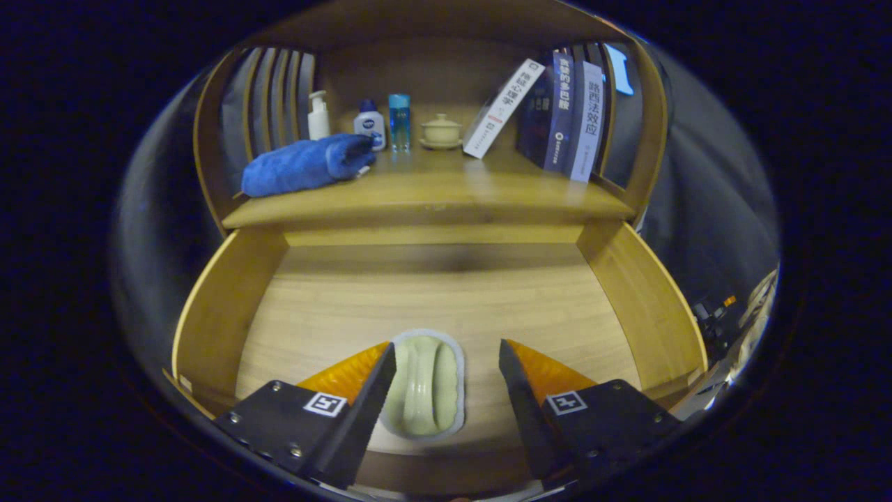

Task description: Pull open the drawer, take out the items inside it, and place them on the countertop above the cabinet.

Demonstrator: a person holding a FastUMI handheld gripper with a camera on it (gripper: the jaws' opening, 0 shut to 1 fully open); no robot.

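The wooden drawer (223, 314) stands pulled open below the countertop (432, 192). A pale green oval dish with a ridge down its middle (425, 383) lies on the drawer floor near the front. My gripper (446, 366) hangs over it, open, with the dish between the fingers and closer to the left one. Neither finger presses on it. A rolled blue towel (306, 164) lies on the countertop at the left.
At the back of the countertop stand a white pump bottle (318, 115), a small white bottle (369, 124), a blue bottle (399, 122) and a lidded cream cup (441, 131). Books (564, 115) lean at the right. Slatted wooden sides enclose the shelf.
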